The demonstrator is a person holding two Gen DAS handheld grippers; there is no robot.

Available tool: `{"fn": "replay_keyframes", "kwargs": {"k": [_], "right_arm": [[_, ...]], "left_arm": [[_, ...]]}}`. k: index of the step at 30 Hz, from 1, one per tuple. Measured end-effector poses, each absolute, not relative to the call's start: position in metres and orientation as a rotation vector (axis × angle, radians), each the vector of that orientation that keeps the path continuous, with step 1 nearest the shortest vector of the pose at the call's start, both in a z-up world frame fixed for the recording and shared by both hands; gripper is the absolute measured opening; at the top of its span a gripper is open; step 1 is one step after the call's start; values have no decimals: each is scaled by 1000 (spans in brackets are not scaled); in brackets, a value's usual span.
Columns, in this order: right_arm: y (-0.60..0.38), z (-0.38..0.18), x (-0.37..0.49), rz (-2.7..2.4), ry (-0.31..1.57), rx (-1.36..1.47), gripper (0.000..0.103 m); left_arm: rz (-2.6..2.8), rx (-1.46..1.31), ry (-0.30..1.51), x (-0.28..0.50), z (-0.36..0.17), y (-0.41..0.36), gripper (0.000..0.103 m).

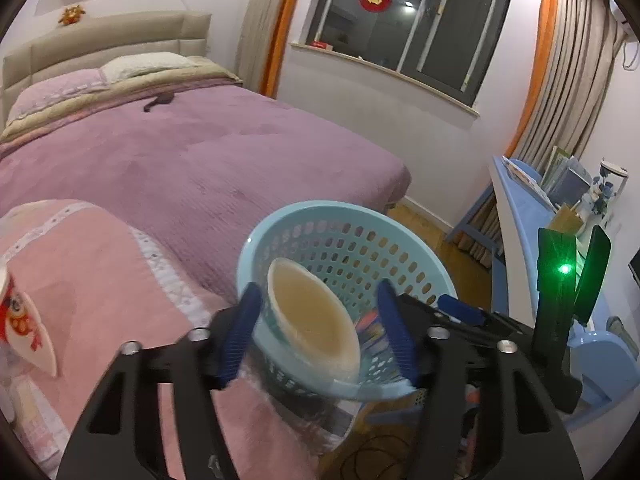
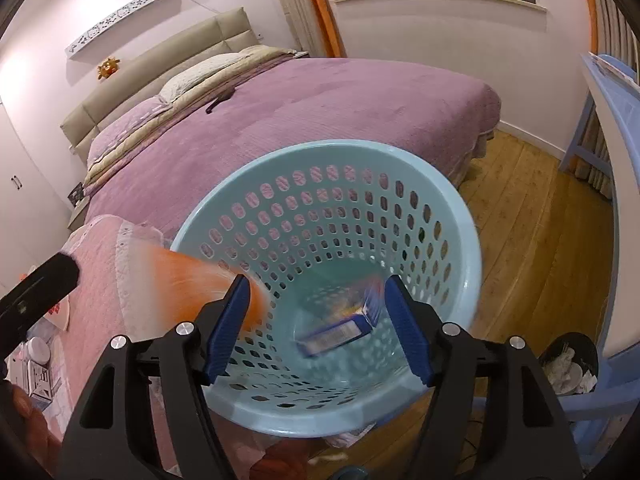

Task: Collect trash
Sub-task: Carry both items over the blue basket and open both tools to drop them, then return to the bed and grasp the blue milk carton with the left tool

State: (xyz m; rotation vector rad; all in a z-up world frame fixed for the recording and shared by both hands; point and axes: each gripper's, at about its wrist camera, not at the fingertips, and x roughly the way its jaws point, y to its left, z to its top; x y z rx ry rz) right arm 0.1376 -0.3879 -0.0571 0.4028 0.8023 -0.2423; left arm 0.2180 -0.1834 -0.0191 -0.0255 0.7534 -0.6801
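A light blue perforated basket [image 1: 400, 248] [image 2: 452, 216] stands beside the bed. In the left wrist view a paper cup [image 1: 316, 316] with a cream inside is over the basket's near rim, between the open fingers of my left gripper [image 1: 320, 332]; the fingers do not touch it. In the right wrist view the cup shows as an orange blur [image 2: 192, 276] at the basket's left rim. My right gripper [image 2: 316, 328] is open above the basket. A blue packet [image 2: 340, 332] lies blurred inside the basket's bottom.
A bed with a purple cover [image 1: 200, 152] and a pink blanket [image 1: 100, 280] lies to the left. A blue desk [image 1: 520, 208] and blue chair [image 2: 616, 128] stand right. A dark bin with white trash [image 2: 568, 364] sits on the wooden floor [image 2: 532, 260].
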Motion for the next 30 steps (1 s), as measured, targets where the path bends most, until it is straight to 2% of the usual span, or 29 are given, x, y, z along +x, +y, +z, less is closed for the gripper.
{"fn": "replay_keyframes", "kwargs": {"k": [8,15,20,30], "right_arm": [[-363,-36,130,-177,739,361,66],[-281,1,123,16,642,256,66],[-220,-1,126,133,634,208,66],[-127,-28,135,306,699,156,66]], "left_arm": [[-620,-41,663,174,6,-136,62],[-444,-26,573,129,33,-60,63],[-247,-13,526,104,43,11,72],[44,-53,637,120,24,156,73]]}}
